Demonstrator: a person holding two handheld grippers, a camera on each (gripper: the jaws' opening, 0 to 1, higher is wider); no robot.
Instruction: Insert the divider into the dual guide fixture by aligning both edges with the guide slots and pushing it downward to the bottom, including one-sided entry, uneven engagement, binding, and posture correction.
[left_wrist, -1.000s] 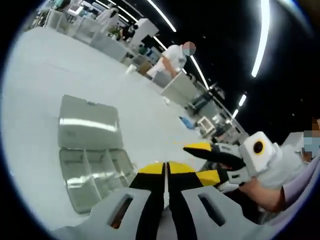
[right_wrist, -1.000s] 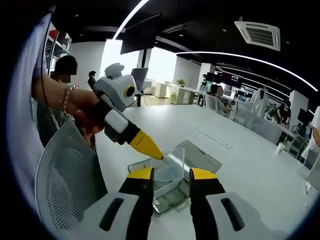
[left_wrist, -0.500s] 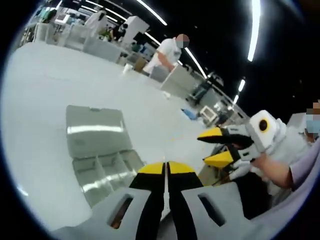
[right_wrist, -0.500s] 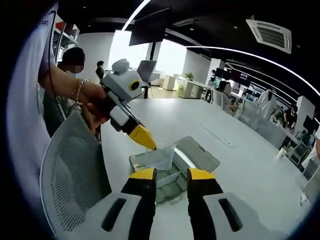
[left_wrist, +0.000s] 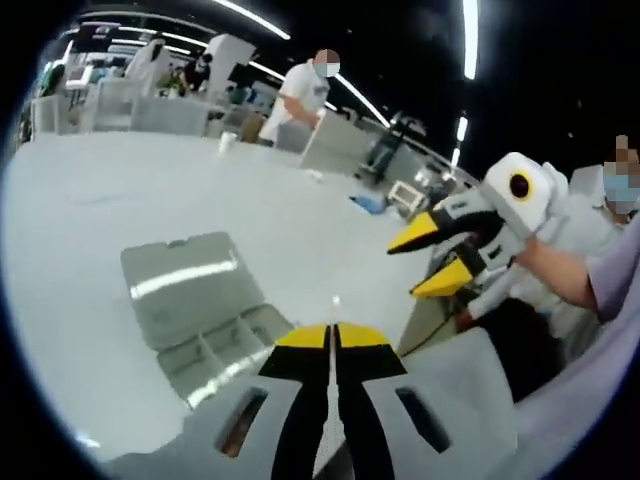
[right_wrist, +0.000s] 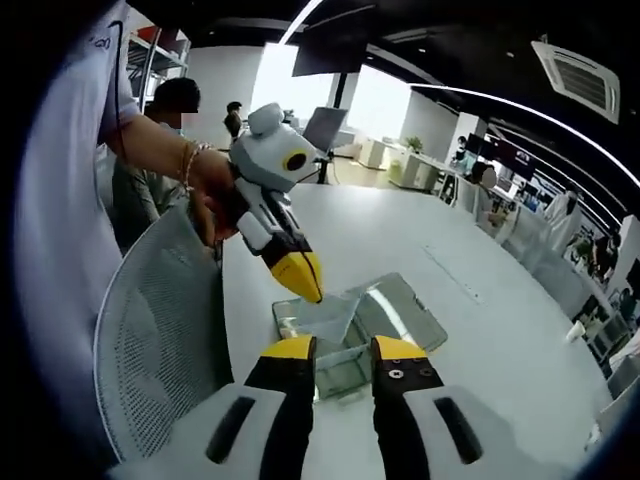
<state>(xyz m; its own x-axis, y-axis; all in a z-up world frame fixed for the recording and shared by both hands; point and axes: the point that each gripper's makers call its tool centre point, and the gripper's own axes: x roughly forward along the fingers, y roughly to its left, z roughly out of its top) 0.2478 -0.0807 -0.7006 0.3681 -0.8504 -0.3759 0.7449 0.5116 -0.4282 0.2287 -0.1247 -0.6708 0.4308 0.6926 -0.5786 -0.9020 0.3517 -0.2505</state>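
Clear plastic, the divider (right_wrist: 325, 318) hangs pinched in our left gripper (right_wrist: 303, 276), now carried in over the near end of the fixture (right_wrist: 345, 345) where a second ago it stood farther off; no edge has entered a slot yet. Our hand (right_wrist: 205, 190) tilts that gripper steeply down. Our right gripper (right_wrist: 338, 350) waits just before the fixture, jaws narrowly apart, empty

Left gripper (left_wrist: 331, 338) pointing forward with jaws pressed together, right gripper (right_wrist: 342, 352) hovering with jaws slightly parted, a bare hand (right_wrist: 212, 195) with a wrist bracelet gripping the left one's handle.
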